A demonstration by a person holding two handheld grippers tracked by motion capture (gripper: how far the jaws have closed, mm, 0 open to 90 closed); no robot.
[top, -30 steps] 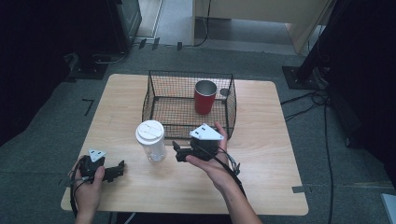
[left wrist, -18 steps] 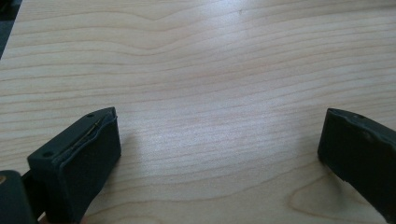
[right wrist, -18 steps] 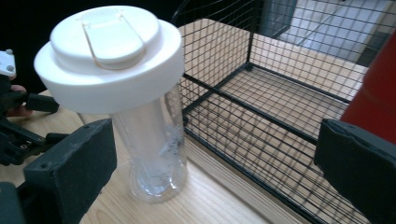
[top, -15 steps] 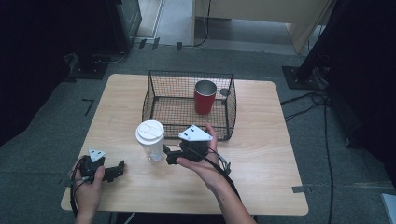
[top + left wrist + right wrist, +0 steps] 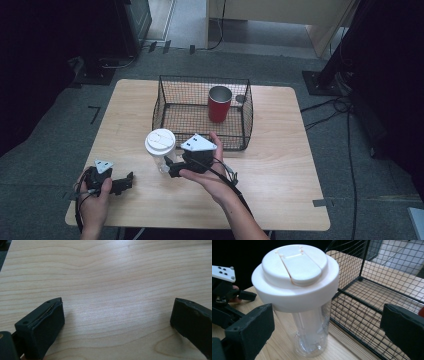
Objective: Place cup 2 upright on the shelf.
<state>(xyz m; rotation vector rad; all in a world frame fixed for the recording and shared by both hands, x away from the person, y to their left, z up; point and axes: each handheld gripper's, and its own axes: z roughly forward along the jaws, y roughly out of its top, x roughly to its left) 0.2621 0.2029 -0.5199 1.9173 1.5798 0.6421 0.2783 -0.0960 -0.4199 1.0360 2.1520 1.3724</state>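
Clear cup [image 5: 308, 302] between open hand-held gripper [image 5: 324, 332] jaws

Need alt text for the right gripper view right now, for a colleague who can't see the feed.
A clear plastic cup with a white lid stands upright on the wooden table, between the right gripper's two open black jaws, neither of which touches it. A black wire basket sits just to its right, and the left gripper shows at the left edge.
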